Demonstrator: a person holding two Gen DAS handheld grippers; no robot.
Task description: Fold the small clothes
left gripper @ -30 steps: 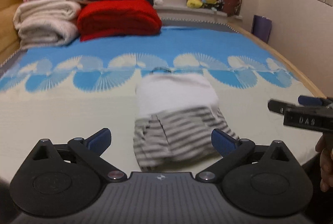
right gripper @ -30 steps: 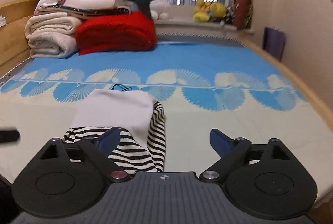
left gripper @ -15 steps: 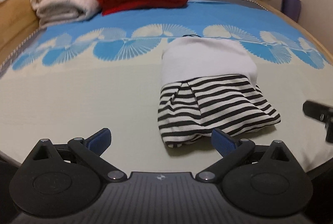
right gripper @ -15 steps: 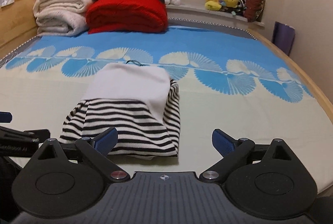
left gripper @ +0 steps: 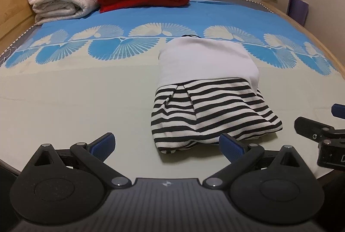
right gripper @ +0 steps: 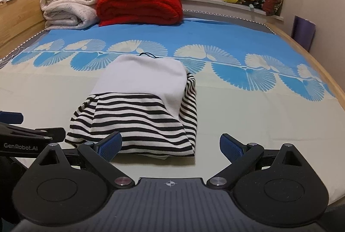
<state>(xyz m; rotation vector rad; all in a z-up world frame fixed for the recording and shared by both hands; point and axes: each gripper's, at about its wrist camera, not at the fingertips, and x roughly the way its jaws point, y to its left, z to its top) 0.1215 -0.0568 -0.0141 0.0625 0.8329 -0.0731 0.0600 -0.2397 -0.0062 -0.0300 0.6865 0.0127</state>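
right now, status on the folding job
Left hand-held gripper open, empty. Right hand-held gripper open, empty. Striped garment folded on bed. Nothing blocking.

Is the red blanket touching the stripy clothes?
Apart. In the right wrist view a wide stretch of blue bedsheet lies between the red blanket at the far end and the stripy clothes near the camera.

From my right wrist view I can read "GenRobot.AI" in pale letters on the black body of my left gripper (right gripper: pixel 32 135), low and left of the striped garment (right gripper: pixel 138 115). Nothing else is legible.
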